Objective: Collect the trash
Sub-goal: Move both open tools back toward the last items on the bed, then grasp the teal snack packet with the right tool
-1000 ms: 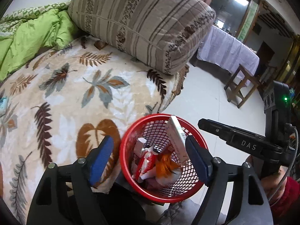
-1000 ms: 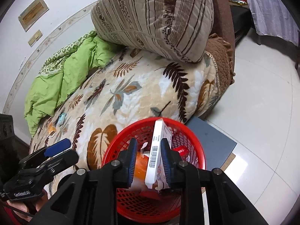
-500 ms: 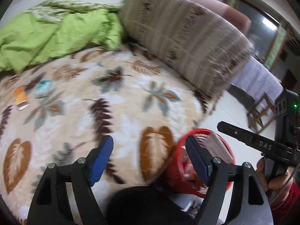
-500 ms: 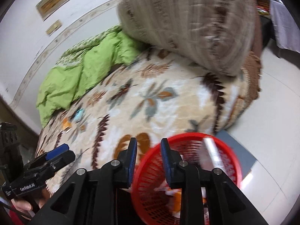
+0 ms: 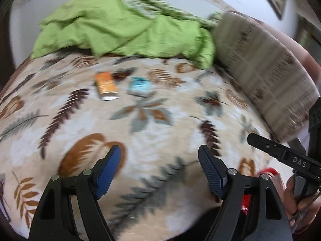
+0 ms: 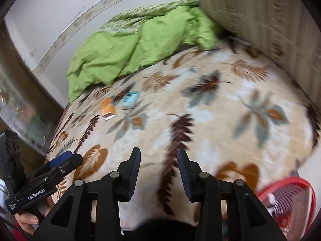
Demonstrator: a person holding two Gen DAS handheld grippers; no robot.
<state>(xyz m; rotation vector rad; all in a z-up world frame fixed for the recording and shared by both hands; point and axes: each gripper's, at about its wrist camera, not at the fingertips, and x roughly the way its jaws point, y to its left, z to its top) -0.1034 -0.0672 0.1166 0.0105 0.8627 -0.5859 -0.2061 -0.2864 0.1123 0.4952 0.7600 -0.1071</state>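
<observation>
An orange packet and a teal packet lie side by side on the leaf-patterned bedspread, far ahead of both grippers. They also show in the right wrist view, the orange packet and the teal packet. My left gripper is open and empty above the bedspread. My right gripper is open and empty. The red mesh basket with trash sits at the lower right, by the bed's edge; a sliver of the basket shows in the left wrist view.
A crumpled green blanket lies at the back of the bed. A large striped brown pillow stands at the right. A white wall runs behind the bed. Both views are motion-blurred.
My right gripper let go of the white box into the red basket and opened wider. Both grippers swung left from the basket toward the bed; the packets came into view.
</observation>
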